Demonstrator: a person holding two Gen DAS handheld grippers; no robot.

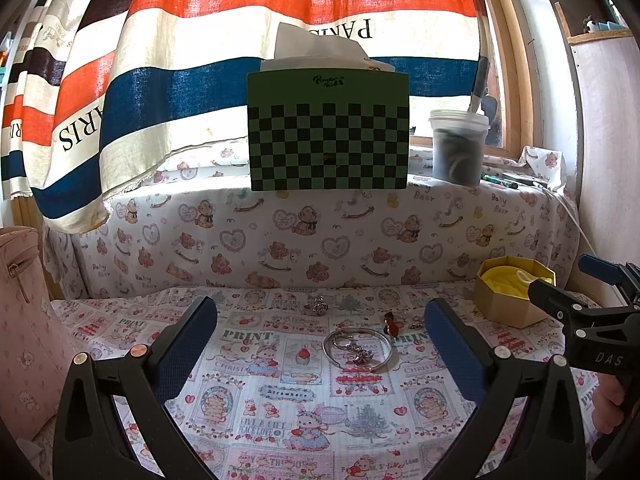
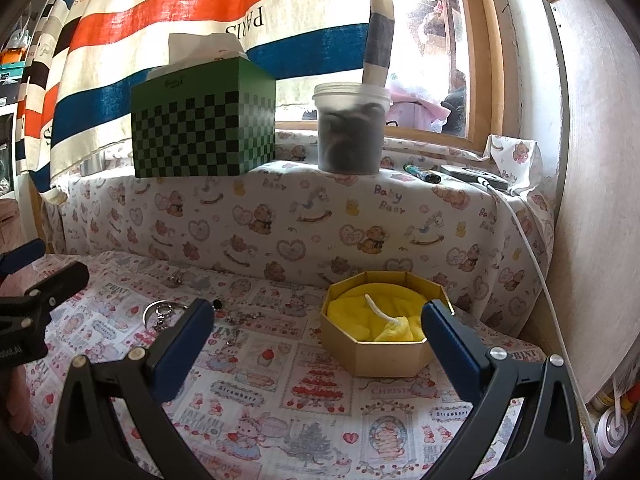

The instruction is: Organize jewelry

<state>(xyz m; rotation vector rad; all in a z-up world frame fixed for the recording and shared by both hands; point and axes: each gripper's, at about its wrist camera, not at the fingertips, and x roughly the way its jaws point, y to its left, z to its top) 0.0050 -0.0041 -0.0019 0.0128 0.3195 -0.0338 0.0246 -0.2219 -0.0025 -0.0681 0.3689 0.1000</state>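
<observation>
The bangle (image 1: 357, 349) lies flat on the printed cloth (image 1: 280, 400), a keychain charm (image 1: 360, 354) resting inside its ring. It sits straight ahead of the left claw (image 1: 320, 340), between the lines of its two fingers and slightly right of centre, so that claw is plainly the nearer one. Being a ring, it has no long axis to line up with. Just beyond it lie three smaller pieces: a silver trinket (image 1: 319, 305), a red-brown piece (image 1: 389, 323) and a tiny one (image 1: 416, 325) beside that. That makes about five items loose on the cloth, though the small ones are hard to make out.

Off to the right stands one octagonal box (image 2: 376, 354) lined with yellow cloth (image 2: 384, 320), apart from the jewelry. The right claw (image 2: 318, 330) faces that box. Both claws are spread wide and hold nothing.

I'd judge nothing is sorted yet; the left claw would reach forward for the bangle.
</observation>
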